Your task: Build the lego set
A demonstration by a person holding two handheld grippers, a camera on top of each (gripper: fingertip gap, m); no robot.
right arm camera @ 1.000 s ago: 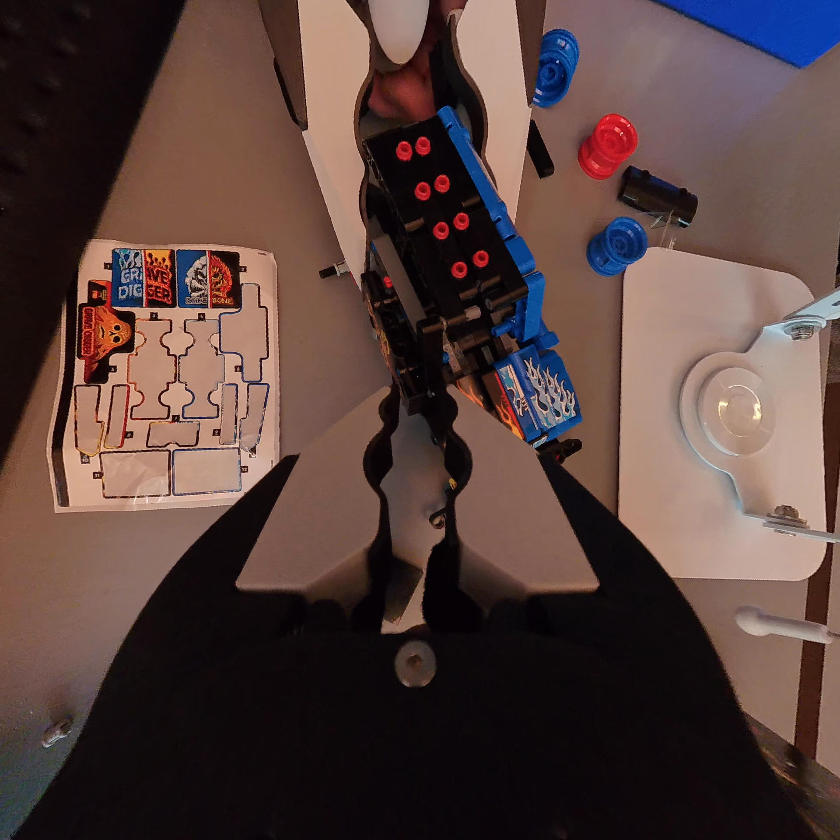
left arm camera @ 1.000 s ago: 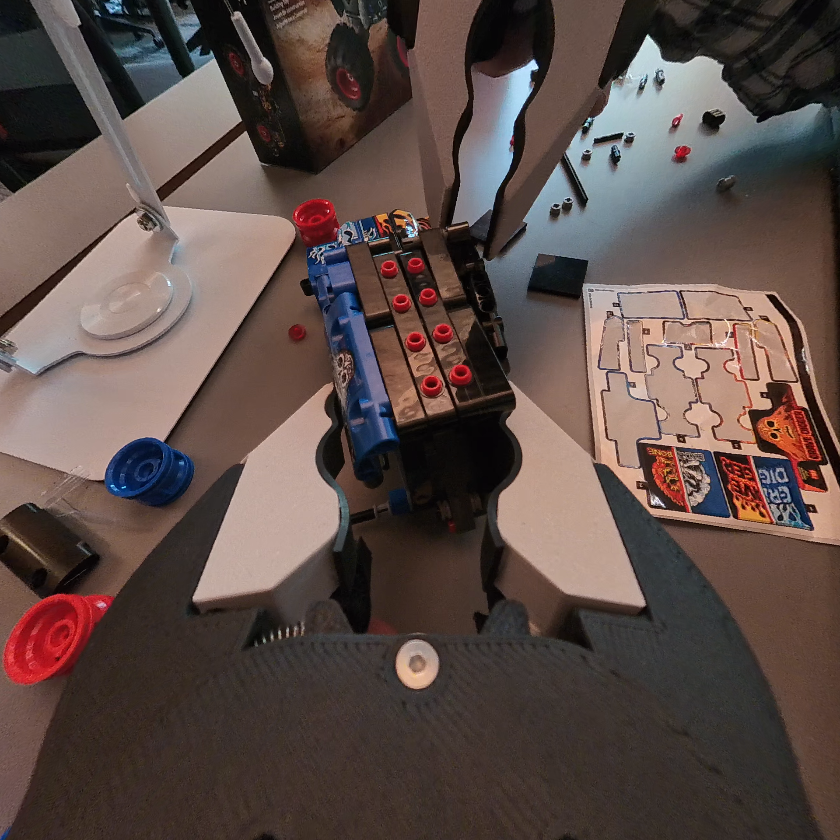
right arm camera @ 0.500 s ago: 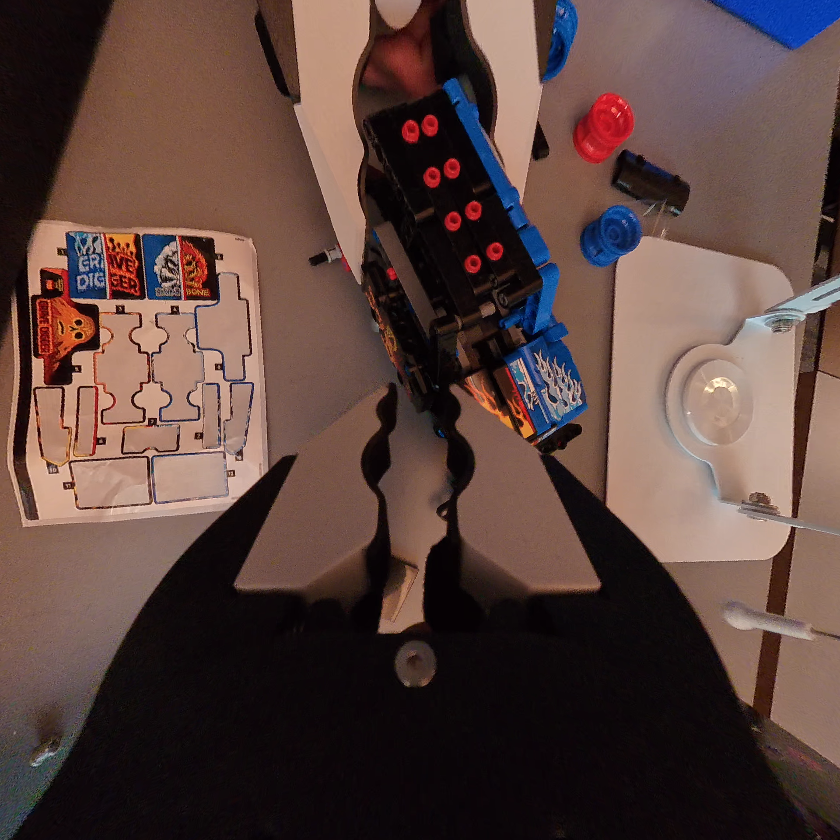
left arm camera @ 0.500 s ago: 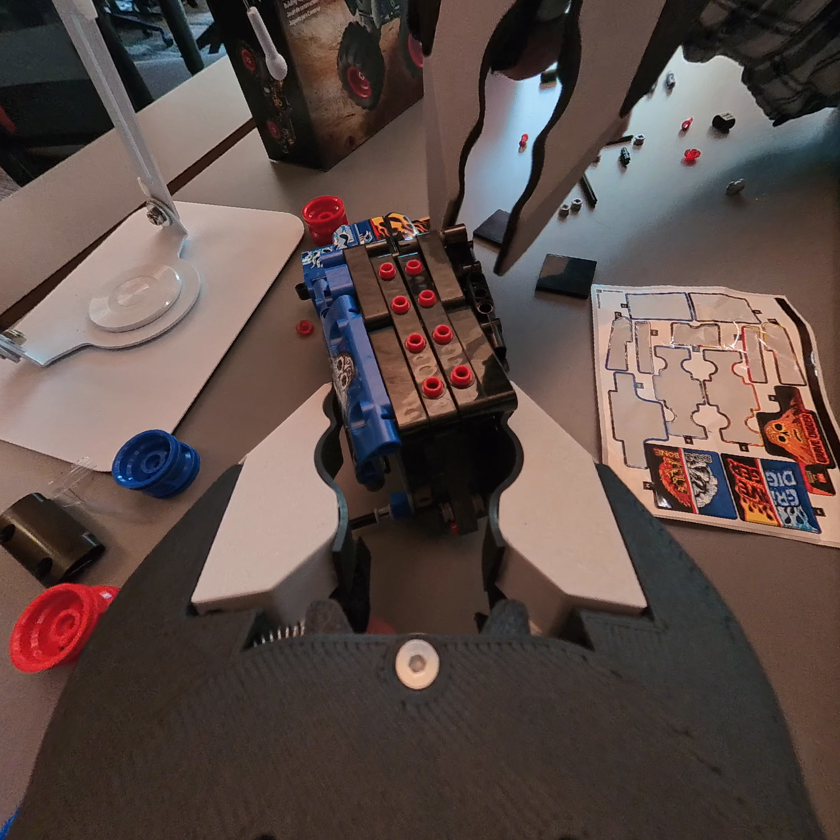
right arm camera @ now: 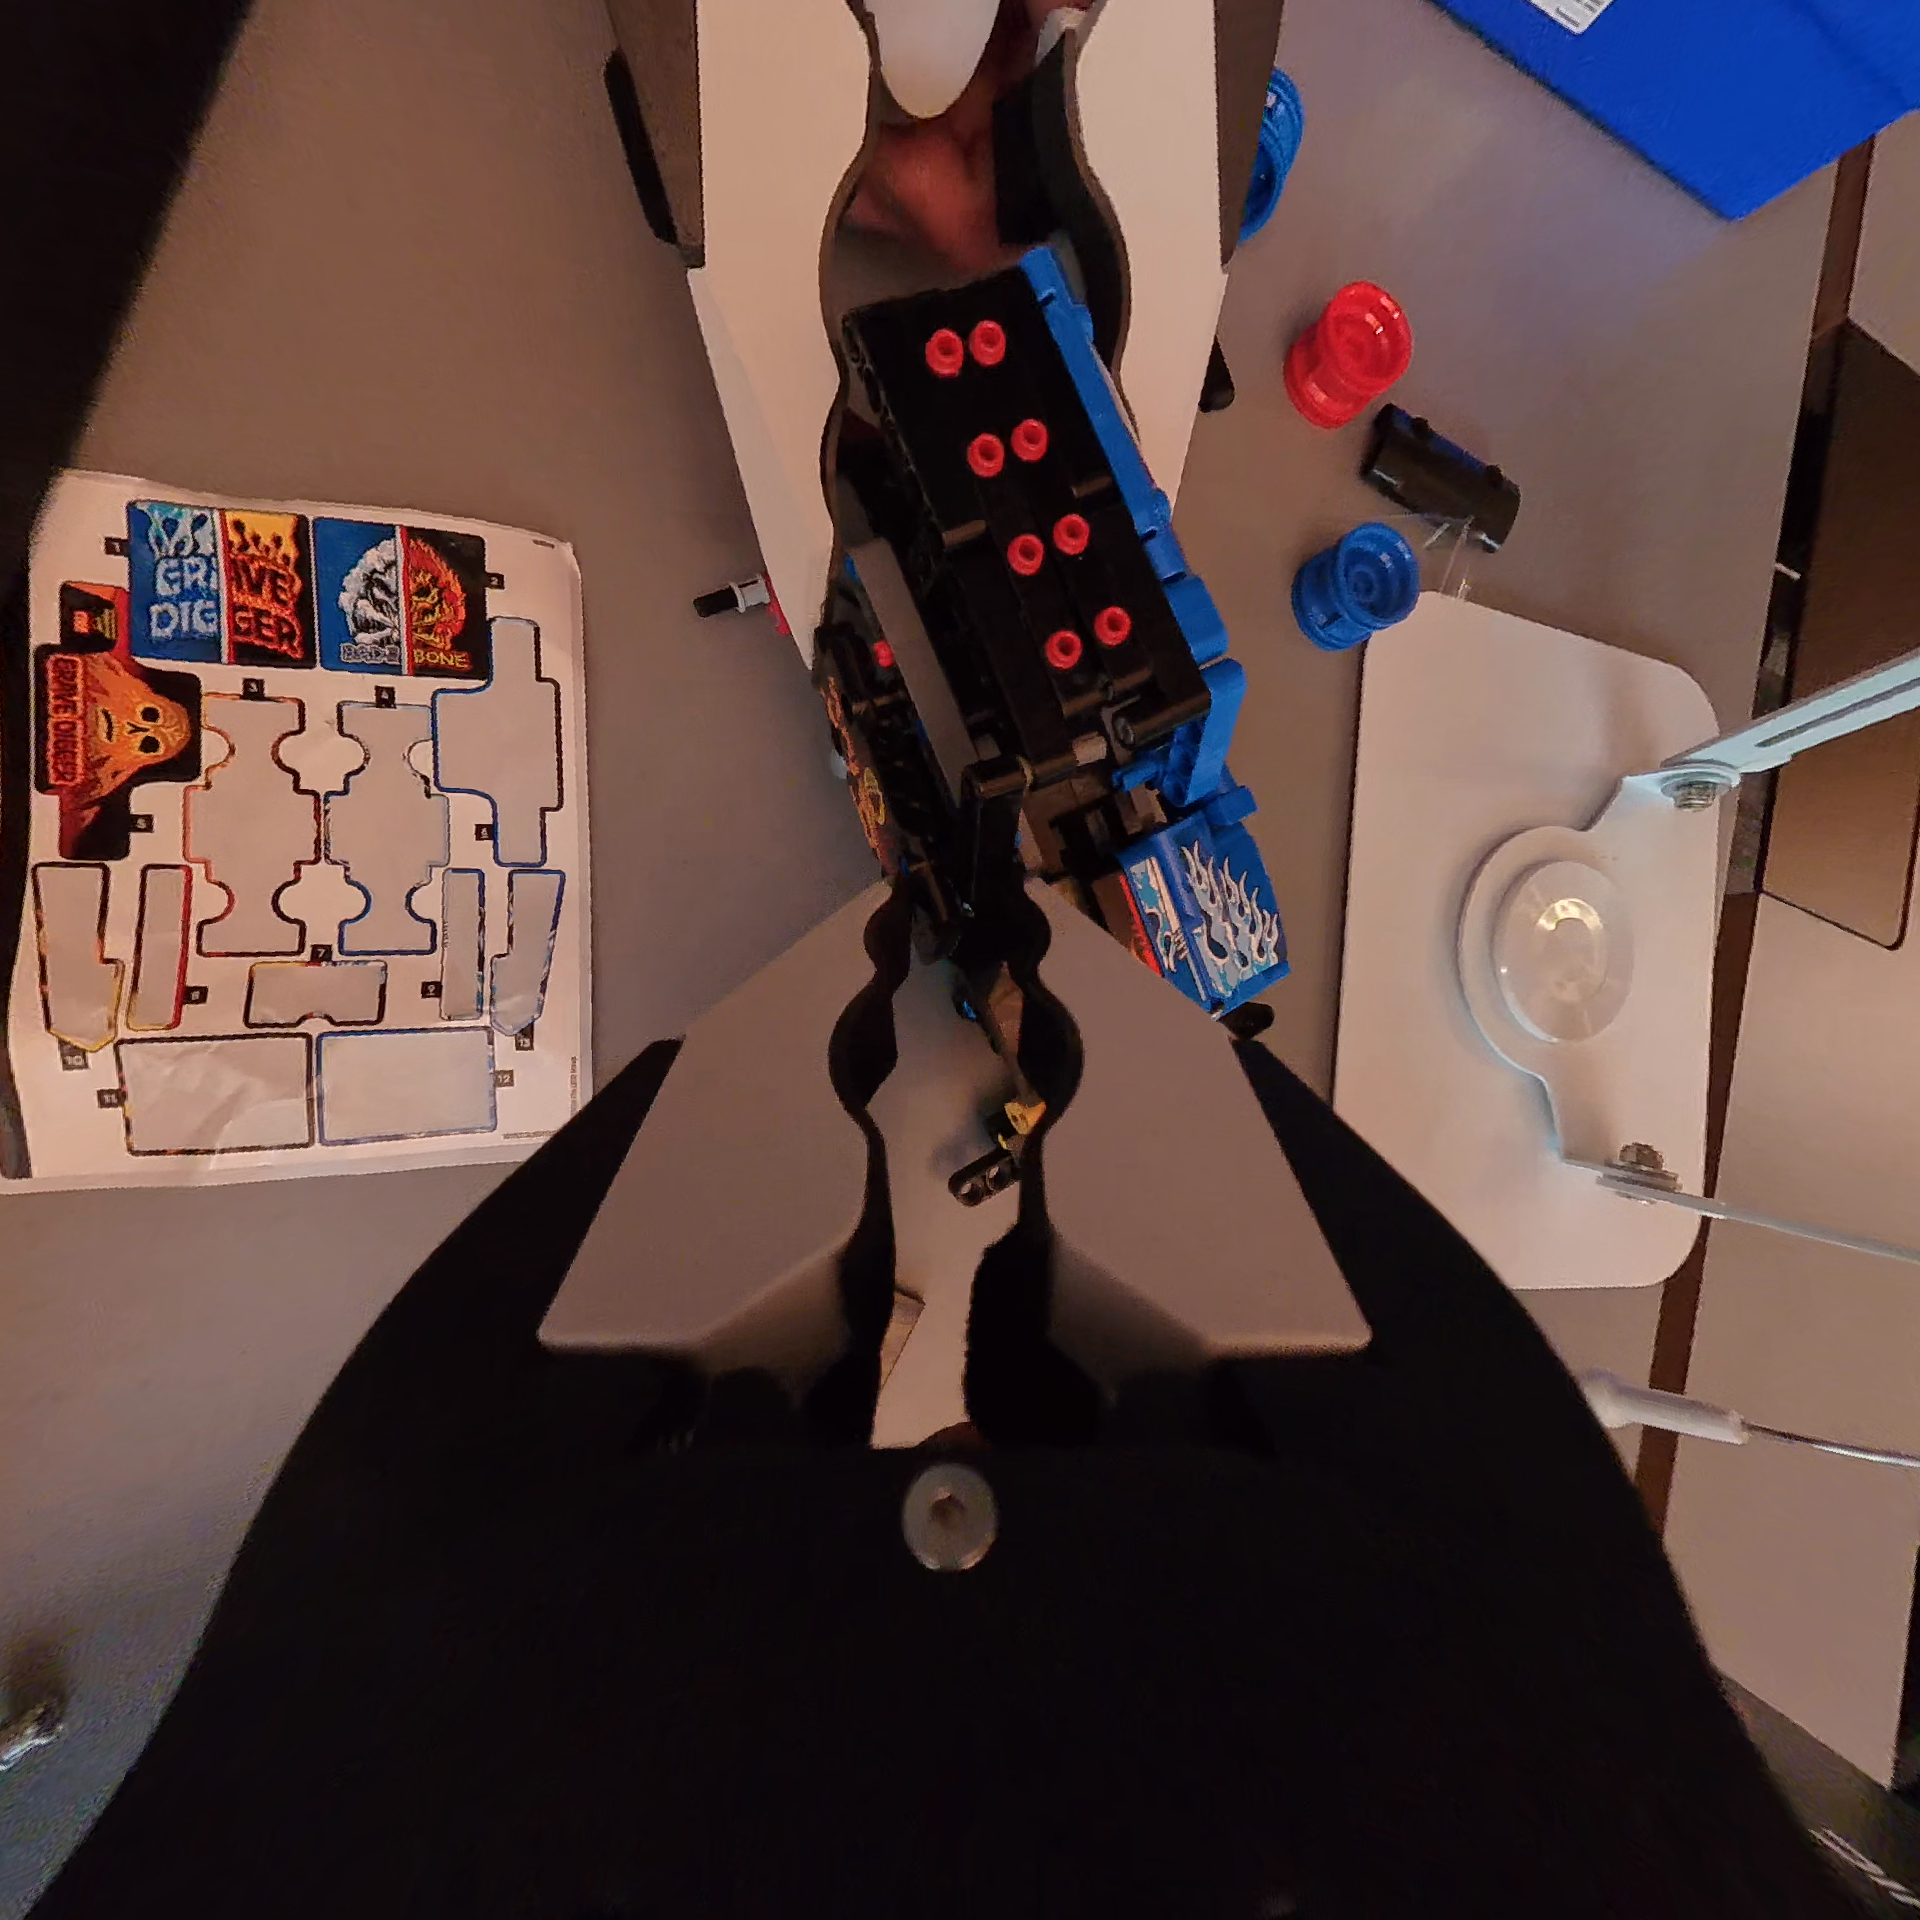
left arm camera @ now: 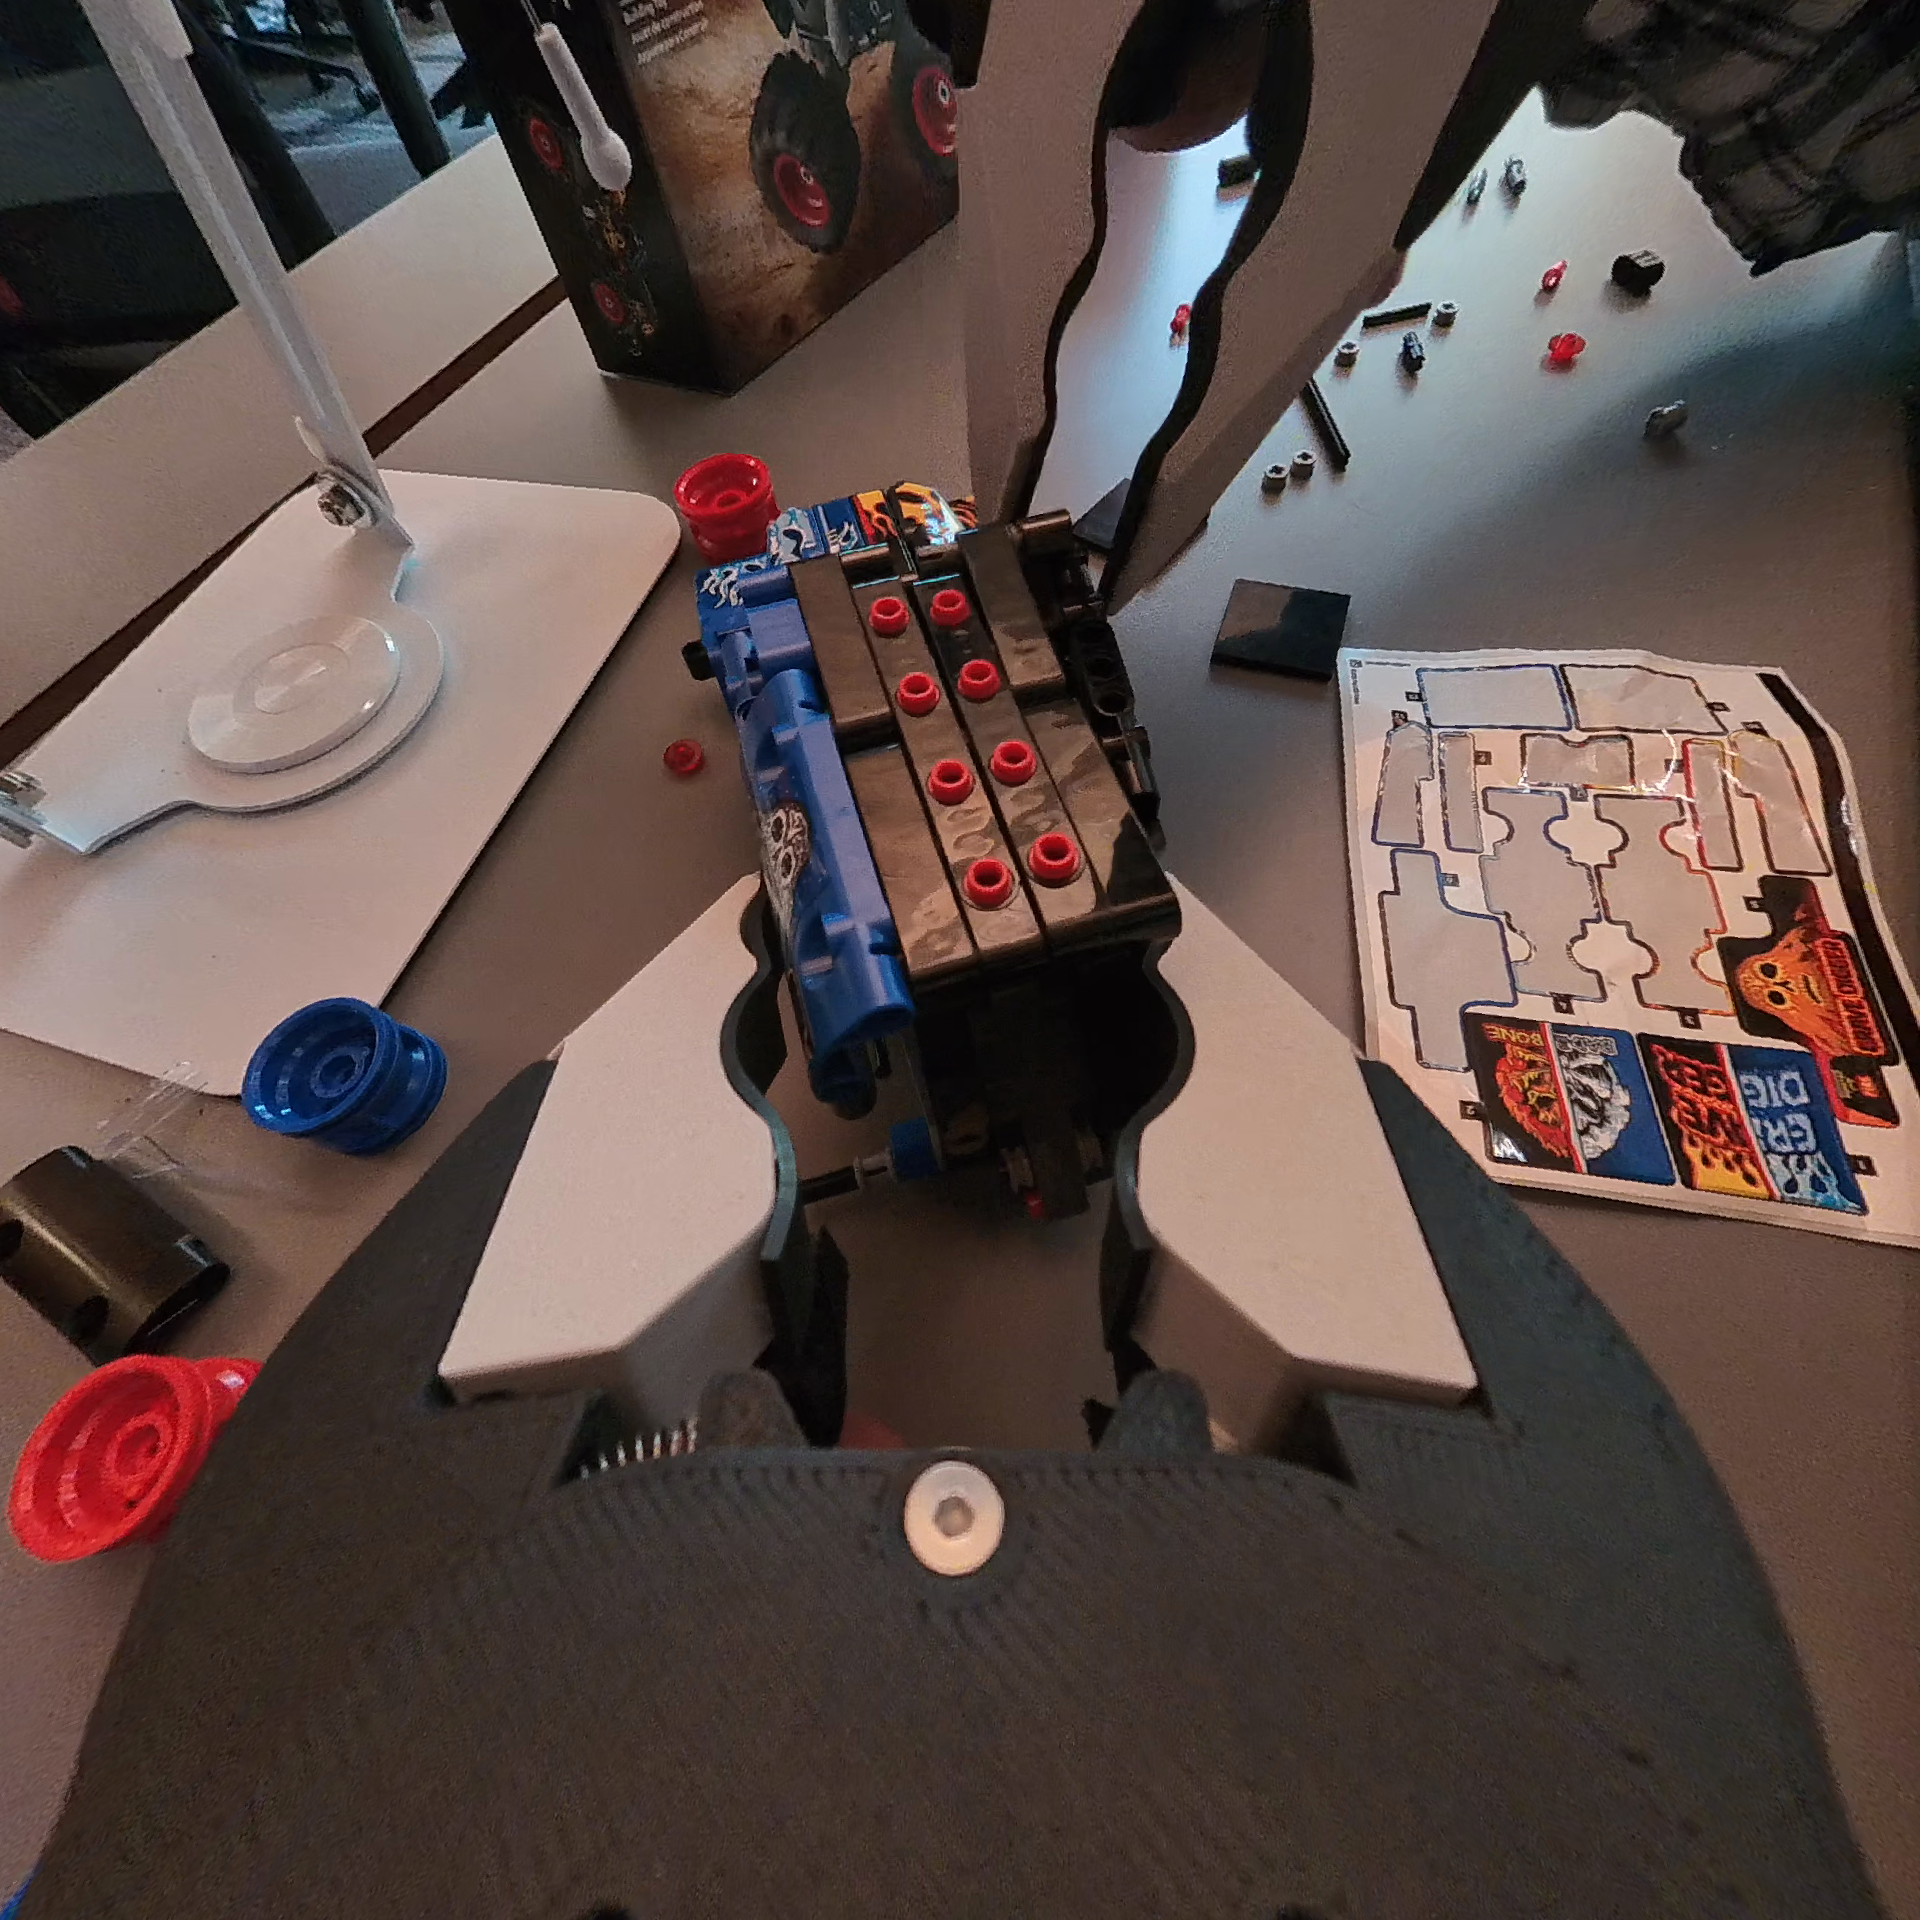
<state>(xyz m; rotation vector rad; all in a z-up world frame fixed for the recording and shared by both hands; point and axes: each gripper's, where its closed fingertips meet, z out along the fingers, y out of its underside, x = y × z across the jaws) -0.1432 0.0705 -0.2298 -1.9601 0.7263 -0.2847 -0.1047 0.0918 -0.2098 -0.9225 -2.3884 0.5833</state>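
A partly built lego truck body (left arm camera: 966,790), black with red pins on top and a blue side, shows in both views (right arm camera: 1039,540). My left gripper (left arm camera: 961,935) is shut on its near end, one finger on each side. My right gripper (right arm camera: 961,914) is closed to a narrow gap on a black beam at the opposite end, beside the flame-sticker panel (right arm camera: 1210,914). It reaches down from the top of the left wrist view (left arm camera: 1081,540). I cannot tell whether the body touches the table.
A sticker sheet (left arm camera: 1610,925) lies right of the model and a black tile (left arm camera: 1280,629) beyond it. Red hubs (left arm camera: 724,506) (left arm camera: 114,1465), a blue hub (left arm camera: 343,1075) and a black part (left arm camera: 94,1262) lie left. A white stand base (left arm camera: 260,779), the set's box (left arm camera: 748,177) and small loose parts (left arm camera: 1403,343) sit behind. The grippers' ends are close to 6 cm from one another. The blue hub (left arm camera: 343,1075) lies around 11 cm away from my left fingertips. Seen from the right wrist view (right arm camera: 1358,579) as well.
Both grippers keep their hold. The model has swung so its sticker end sits nearer the right gripper. The left view has moved toward the box.
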